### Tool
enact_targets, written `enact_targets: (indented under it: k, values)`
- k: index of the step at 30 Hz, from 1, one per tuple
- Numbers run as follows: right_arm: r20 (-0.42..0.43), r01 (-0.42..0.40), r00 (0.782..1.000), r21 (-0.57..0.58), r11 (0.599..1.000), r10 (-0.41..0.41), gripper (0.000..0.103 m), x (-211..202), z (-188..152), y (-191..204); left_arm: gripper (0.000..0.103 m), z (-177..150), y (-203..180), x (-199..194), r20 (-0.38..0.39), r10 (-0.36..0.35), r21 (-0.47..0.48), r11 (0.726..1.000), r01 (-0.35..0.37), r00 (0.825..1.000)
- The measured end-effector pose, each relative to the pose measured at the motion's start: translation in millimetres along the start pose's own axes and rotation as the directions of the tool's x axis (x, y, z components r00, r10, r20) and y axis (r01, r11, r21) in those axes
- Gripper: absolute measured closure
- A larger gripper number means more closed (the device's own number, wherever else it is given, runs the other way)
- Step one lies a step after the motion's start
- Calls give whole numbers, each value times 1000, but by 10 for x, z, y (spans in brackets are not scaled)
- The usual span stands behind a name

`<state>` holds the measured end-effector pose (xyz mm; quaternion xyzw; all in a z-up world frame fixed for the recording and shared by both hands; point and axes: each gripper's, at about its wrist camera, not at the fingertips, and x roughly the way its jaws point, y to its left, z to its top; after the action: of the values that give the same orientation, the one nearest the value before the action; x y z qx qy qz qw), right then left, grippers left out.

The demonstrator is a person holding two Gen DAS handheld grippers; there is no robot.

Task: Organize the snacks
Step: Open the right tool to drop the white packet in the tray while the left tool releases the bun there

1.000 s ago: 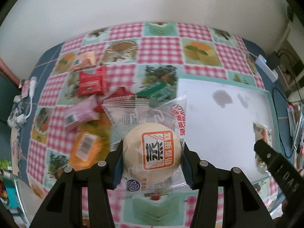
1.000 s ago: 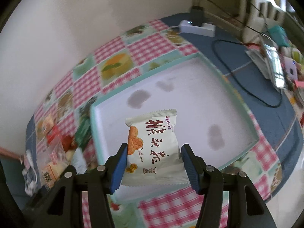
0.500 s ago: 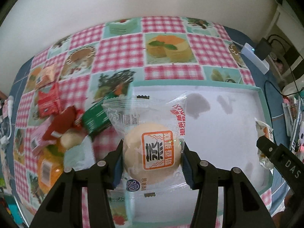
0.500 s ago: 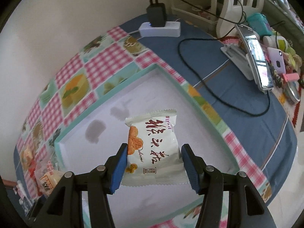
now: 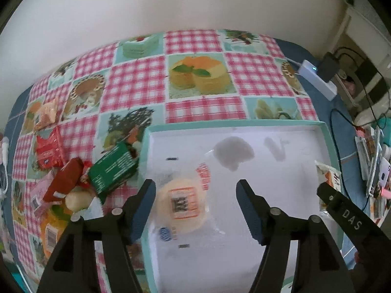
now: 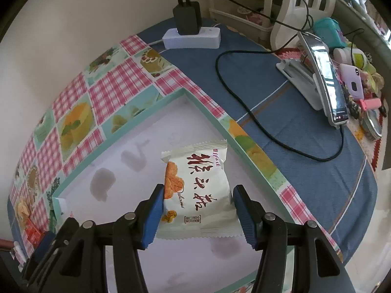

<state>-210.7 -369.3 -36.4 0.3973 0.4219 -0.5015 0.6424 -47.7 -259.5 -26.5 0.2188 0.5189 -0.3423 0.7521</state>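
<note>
My left gripper [image 5: 195, 207] is open above the white tray with a teal rim [image 5: 234, 123]. A clear-wrapped round bun with an orange label [image 5: 182, 206] lies blurred below it, near the tray's left side, free of the fingers. My right gripper [image 6: 196, 213] is shut on a white snack packet with red characters [image 6: 198, 188] and holds it over the tray's right part [image 6: 212, 119]. That packet and the right gripper's finger also show at the right of the left wrist view [image 5: 327, 178].
A pile of snacks lies left of the tray: a green packet [image 5: 113, 171], red packets [image 5: 48, 151], an orange one [image 5: 52, 229]. A power strip with charger [image 6: 190, 33], cables, a phone stand [image 6: 317, 83] and clutter sit right of the tray.
My left gripper has opened and let go of the bun, which dropped toward the tray. Both grippers moved further over the tray; the right one still holds its packet.
</note>
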Motion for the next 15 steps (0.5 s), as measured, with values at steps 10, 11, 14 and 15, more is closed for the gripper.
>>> enact_targets:
  k: [10,11,14,15]
  values:
    - [-23,-14,1000,-32,999,13,40,-12,-32,39,19,-94,502,-39,-25,63,-121,990,-66,998]
    - [-24,-12,1000,-36,999,12,40,-15,-34,44,17,-107,545,-45,-24,69,-133,988,-71,997]
    - [-16,-2,1000,-58,998,1,39,-63,-58,75,15,-139,642,-71,-20,84,-162,983,-86,996]
    - [-8,2,1000,-70,998,-3,39,-98,-80,99,15,-148,684,-87,-17,87,-174,981,-89,996]
